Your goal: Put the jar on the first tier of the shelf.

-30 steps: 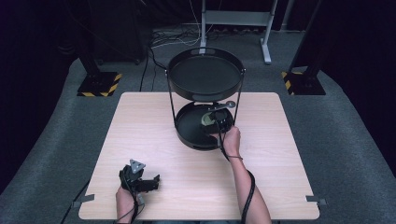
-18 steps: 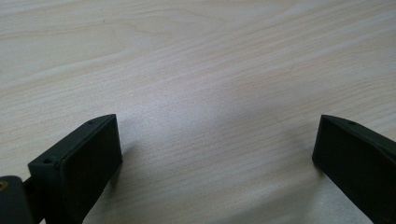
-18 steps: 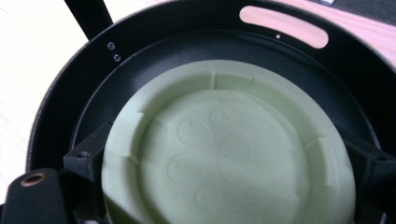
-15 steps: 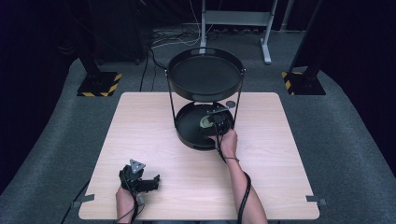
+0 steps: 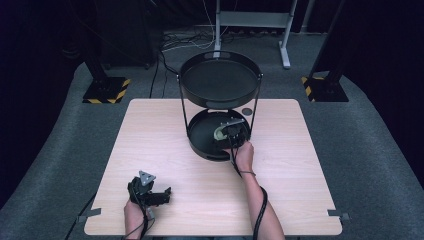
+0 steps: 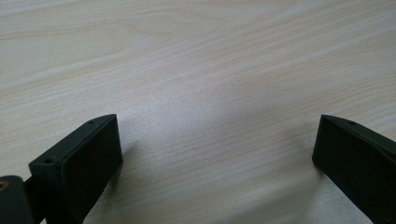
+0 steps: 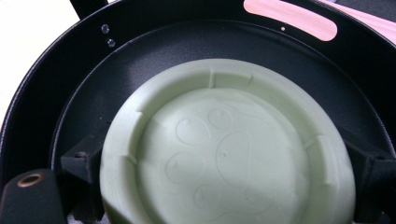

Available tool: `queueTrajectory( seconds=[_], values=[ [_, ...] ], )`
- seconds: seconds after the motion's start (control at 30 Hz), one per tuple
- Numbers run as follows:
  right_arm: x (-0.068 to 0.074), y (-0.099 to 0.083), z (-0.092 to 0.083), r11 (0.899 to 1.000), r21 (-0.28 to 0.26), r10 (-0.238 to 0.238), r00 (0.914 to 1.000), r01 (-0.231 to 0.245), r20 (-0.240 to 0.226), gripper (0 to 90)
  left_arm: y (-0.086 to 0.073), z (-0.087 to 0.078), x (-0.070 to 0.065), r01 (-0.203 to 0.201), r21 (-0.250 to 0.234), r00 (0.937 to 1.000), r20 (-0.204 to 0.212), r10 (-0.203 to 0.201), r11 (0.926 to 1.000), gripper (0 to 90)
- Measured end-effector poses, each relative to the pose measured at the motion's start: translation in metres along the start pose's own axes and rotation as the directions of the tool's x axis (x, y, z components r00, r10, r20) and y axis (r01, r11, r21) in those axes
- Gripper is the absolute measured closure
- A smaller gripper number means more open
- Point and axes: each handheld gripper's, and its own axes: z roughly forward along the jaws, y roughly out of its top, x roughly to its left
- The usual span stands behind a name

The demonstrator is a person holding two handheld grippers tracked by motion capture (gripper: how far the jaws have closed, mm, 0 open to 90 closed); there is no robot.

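Your right gripper (image 5: 231, 131) reaches into the lower tray (image 5: 200, 142) of the black two-tier stand (image 5: 220, 80) at the tabletop's (image 5: 150, 135) far middle. Its fingers (image 7: 79, 161) flank a pale green dish (image 7: 229, 154) with a paw-print relief, apparently gripping it; contact is hard to confirm. Your left gripper (image 5: 150, 192) rests near the tabletop's near edge, fingers (image 6: 79, 158) spread wide, nothing between them.

No readable text, labels or numbers — just a paw-print relief on the green dish (image 7: 229, 154)
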Motion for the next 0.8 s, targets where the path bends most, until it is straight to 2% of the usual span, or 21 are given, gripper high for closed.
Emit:
queueTrajectory(
  seconds=[0.27,0.37,0.4,0.43,0.5,0.8],
  values=[
    [0.000,0.000,0.000,1.000,-0.004,-0.005,1.0000,0.005,0.001,10.7,0.000,0.000,0.000,0.000,0.000,1.0000,0.000,0.000,1.0000,1.0],
    [0.000,-0.001,-0.001,1.000,-0.008,0.007,1.0000,-0.007,0.003,9.8,0.000,0.000,0.000,0.000,0.000,1.0000,0.000,0.000,1.0000,1.0],
    [-0.002,-0.001,-0.002,0.999,-0.016,0.036,0.9990,-0.036,-0.026,5.8,0.000,0.000,0.000,0.000,0.000,1.0000,0.000,0.000,1.0000,1.0],
    [-0.002,0.000,-0.004,0.999,-0.013,0.043,0.9985,-0.043,-0.033,4.3,0.000,0.000,0.000,0.000,0.000,1.0000,0.000,0.000,1.0000,1.0],
    [-0.001,0.000,-0.008,0.999,-0.021,0.033,0.9993,-0.033,-0.018,2.2,0.000,0.000,0.000,0.000,0.000,1.0000,0.000,0.000,1.0000,1.0],
    [-0.007,-0.004,-0.033,1.000,-0.012,0.014,0.9997,-0.014,-0.020,0.7,0.000,0.000,0.000,0.000,-0.001,1.0000,0.000,0.000,1.0000,1.1]
  ],
)
